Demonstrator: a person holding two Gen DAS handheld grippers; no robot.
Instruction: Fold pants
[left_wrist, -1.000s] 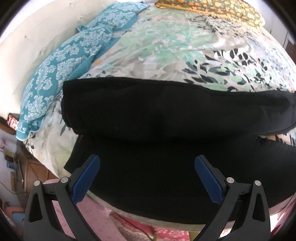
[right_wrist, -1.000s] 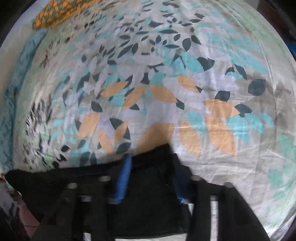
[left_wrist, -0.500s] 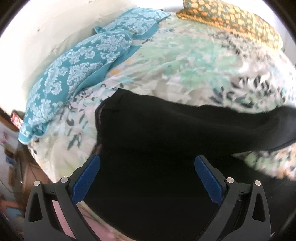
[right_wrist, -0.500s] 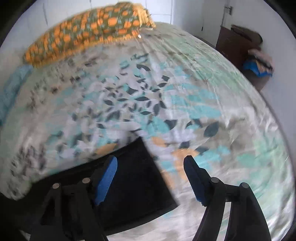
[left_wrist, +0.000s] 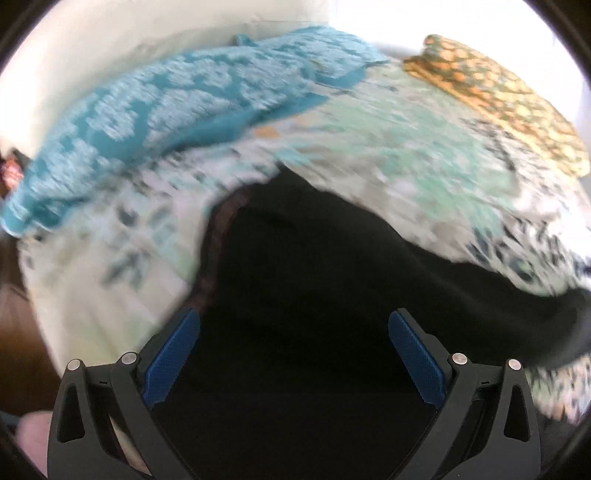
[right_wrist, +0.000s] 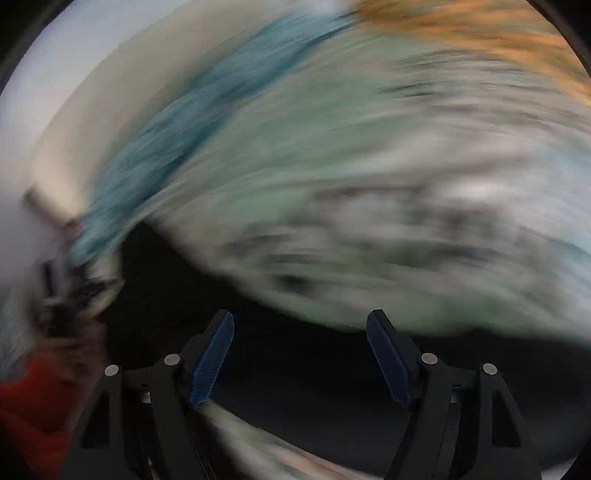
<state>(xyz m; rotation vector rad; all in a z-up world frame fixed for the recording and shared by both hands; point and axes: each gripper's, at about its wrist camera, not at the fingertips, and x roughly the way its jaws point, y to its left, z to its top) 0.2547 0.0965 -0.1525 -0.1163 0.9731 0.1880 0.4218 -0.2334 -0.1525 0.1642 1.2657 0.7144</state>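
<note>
With both my left tool (left_wrist: 293, 354) and right tool (right_wrist: 300, 356) spread apart and empty over the black pants (left_wrist: 332, 277) lying on the bed (left_wrist: 406, 162), I'd pinch this soft, limp, light cloth at its waistband edge.

We are holding the left tool (left_wrist: 293, 350) with its jaws standing wide apart, both blue pads (left_wrist: 171, 360) bare and pressing on nothing. It is tilting downward over the black pants (left_wrist: 332, 277), and the pads are standing clear above the dark cloth. We are carrying the right tool (right_wrist: 300, 354) with its jaws parted too, though less widely, and nothing is sitting between its pads (right_wrist: 212, 360). It is also pointing over the pants, near their far edge. The right wrist view is heavily smeared, so we cannot tell whether the tips are touching the cloth.
</note>
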